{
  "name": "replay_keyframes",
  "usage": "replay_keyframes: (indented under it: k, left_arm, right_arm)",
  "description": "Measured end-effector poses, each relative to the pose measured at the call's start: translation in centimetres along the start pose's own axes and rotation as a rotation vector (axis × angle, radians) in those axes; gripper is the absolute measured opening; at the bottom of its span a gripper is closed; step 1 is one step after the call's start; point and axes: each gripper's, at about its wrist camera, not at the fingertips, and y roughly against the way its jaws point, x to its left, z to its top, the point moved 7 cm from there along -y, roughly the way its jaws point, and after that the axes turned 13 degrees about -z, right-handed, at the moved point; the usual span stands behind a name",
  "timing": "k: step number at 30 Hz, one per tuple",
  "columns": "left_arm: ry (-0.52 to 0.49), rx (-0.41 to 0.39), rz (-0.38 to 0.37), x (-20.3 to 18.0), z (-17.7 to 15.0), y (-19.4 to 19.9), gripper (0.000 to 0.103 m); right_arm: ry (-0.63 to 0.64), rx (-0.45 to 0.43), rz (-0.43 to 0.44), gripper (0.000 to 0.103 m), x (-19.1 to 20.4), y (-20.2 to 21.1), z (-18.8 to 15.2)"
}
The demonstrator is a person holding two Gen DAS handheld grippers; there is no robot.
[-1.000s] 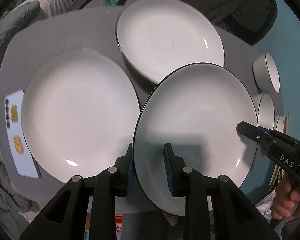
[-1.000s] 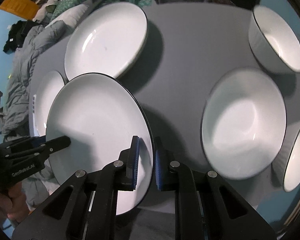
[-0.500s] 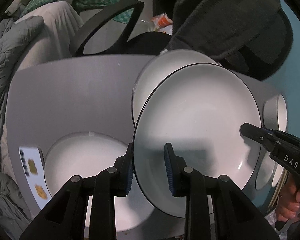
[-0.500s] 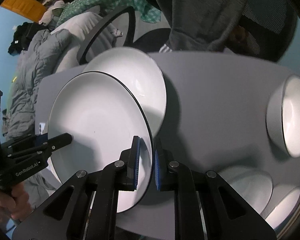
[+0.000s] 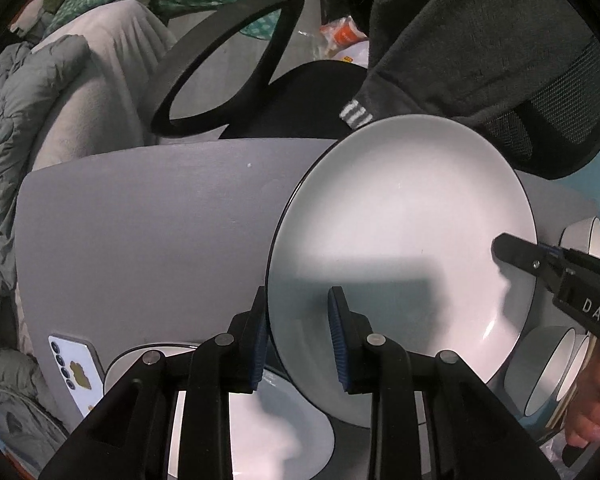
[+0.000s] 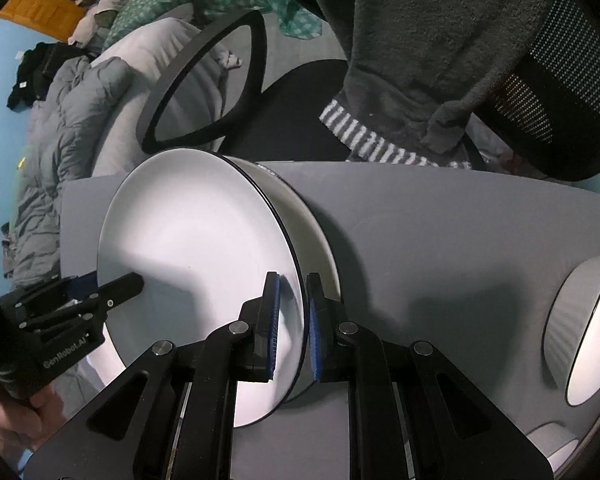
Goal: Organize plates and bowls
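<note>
Two hand-held grippers carried a white, dark-rimmed plate [image 5: 400, 240] between them above a grey table [image 5: 140, 220]. The left gripper [image 5: 298, 336] was clamped on the plate's near-left rim, its blue pads [image 5: 336, 336] pressing either side of the edge, one above the eating surface and one beneath it. The right gripper [image 6: 292, 326] was closed more narrowly on the opposite rim, its blue pads [image 6: 274, 320] pinching the thin edge between them. Each tool appeared in the other's camera, black fingers reaching onto the plate from the side; the left-wrist view showed the right gripper's finger lying on the plate's upper face at the far right.

Both grippers pointed steeply downward, and a hand [image 5: 592, 412] wrapped the right tool's handle at the frame's lower right. The other hand [image 6: 8, 428] showed at the lower left of the right-wrist view.

The plate hung tilted directly over a second plate [image 6: 316, 232] lying on the table near its far edge; whether the two touched could not be told. A third plate [image 5: 284, 412] lay below the left gripper, beside a phone [image 5: 74, 368]. Bowls [image 6: 584, 328] stood on the table's right side. Beyond the table stood a black office chair [image 5: 228, 64] draped with a grey garment [image 6: 420, 40].
</note>
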Motion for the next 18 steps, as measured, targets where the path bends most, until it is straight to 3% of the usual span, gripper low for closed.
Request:
replay_keyframes:
  k: [12,18]
  left_arm:
    - [-0.024,0.01,0.021,-0.12,-0.23,0.08,0.027]
    - [-0.019,0.016,0.013,-0.06,-0.75,0.21,0.027]
  right_arm:
    - [0.026,0.085,-0.062,0.019,0.24,-0.3,-0.33]
    - [0.018,0.121,-0.081,0.032,0.41,0.18,-0.59]
